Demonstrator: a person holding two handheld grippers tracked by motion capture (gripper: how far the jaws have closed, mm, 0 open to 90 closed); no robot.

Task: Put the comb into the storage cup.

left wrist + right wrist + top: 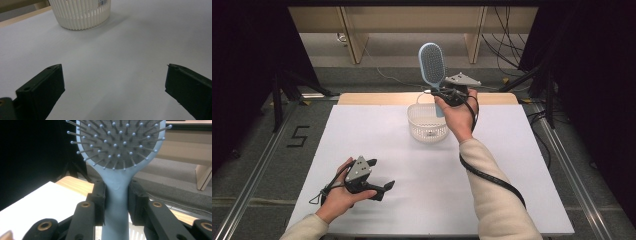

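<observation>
Right gripper pinches the blue hairbrush by its handle, upright above the white basket at frame centre; left gripper rests spread; next, judged, lowering into basket.

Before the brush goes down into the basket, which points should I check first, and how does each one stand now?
1. Right gripper shut on the brush handle: ok.
2. Brush upright, bristle head on top: ok.
3. Brush above the basket: ok; its lower end seems to reach inside.
4. Basket upright on the table: ok.
5. Room in the basket: cannot tell; something small lies inside.
6. Left gripper open, on the near table, out of the way: ok.
</observation>
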